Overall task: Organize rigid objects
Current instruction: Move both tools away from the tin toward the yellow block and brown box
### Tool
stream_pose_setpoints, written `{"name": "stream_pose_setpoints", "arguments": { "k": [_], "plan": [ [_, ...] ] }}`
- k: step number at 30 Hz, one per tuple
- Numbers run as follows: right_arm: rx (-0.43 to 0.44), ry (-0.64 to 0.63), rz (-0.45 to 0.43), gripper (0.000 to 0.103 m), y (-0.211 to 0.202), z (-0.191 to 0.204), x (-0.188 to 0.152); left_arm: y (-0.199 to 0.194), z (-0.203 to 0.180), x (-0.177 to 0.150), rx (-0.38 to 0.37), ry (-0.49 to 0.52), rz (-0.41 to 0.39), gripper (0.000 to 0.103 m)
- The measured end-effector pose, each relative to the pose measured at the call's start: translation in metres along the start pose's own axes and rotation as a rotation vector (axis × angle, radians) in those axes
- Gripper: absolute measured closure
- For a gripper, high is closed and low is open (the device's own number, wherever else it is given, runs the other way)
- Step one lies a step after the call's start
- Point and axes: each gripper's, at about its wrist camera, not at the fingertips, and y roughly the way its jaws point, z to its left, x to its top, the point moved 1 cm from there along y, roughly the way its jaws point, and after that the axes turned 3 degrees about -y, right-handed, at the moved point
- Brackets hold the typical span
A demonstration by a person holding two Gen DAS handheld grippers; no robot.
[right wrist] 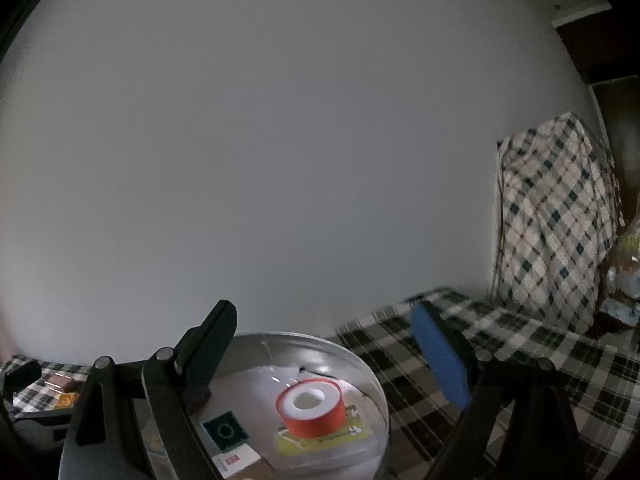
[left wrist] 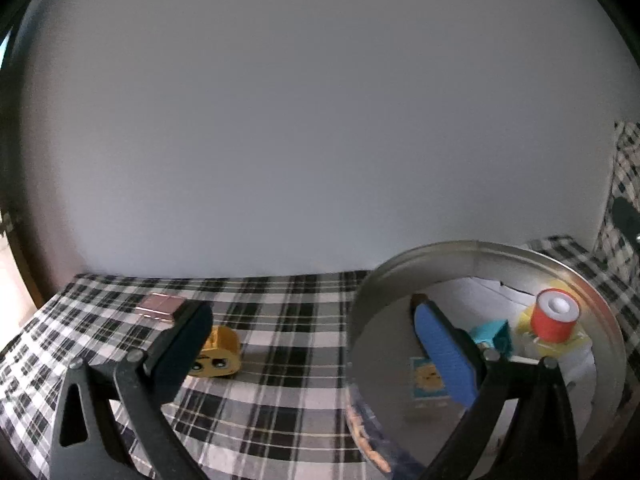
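My left gripper point(left wrist: 308, 308) is open over the checked tablecloth point(left wrist: 288, 320), with nothing between its fingers. A yellow toy with a face point(left wrist: 220, 354) lies beside its left finger point(left wrist: 180, 344). A small pink box point(left wrist: 160, 307) sits just beyond. To the right, a round metal tin point(left wrist: 360, 320) holds a red tape roll point(left wrist: 554, 318), a teal box point(left wrist: 494, 336) and a card. My right gripper point(right wrist: 322, 310) hangs open and empty above the same tin point(right wrist: 372, 380). Below it are the red tape roll point(right wrist: 310, 404) on a yellow card and a dark green box point(right wrist: 224, 430).
A plain white wall stands close behind the table. A checked cloth point(right wrist: 560, 220) drapes over something tall at the far right. The tablecloth point(right wrist: 500, 360) stretches to the right of the tin. The pink box and the yellow toy point(right wrist: 66, 399) show small at the far left.
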Motion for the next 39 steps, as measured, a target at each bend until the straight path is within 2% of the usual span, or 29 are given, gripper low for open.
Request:
{"name": "stream_pose_setpoints", "arguments": {
  "k": [6,9,13,20,28,39],
  "plan": [
    [-0.044,-0.063,-0.075,0.011,-0.018,0.009,-0.001,-0.007,0.009,-0.005,0.023,0.006,-0.059,0.001],
    [-0.061,-0.083,-0.08,0.011,-0.022,0.012,-0.002,-0.008,0.01,-0.008,0.02,0.023,-0.048,0.001],
    [-0.086,-0.051,-0.087,0.011,-0.031,0.006,-0.001,-0.013,0.014,-0.009,0.002,0.012,-0.048,0.001],
    [-0.13,-0.022,-0.114,0.011,-0.052,0.005,-0.001,-0.026,0.013,-0.015,-0.01,0.06,-0.061,0.001],
    [-0.165,-0.073,-0.206,0.007,-0.079,0.021,-0.001,-0.033,0.03,-0.018,-0.025,0.04,-0.051,0.001],
    [-0.13,0.002,-0.1,0.007,-0.08,0.037,-0.006,-0.033,0.062,-0.021,-0.012,0.041,-0.044,0.001]
  ]
}}
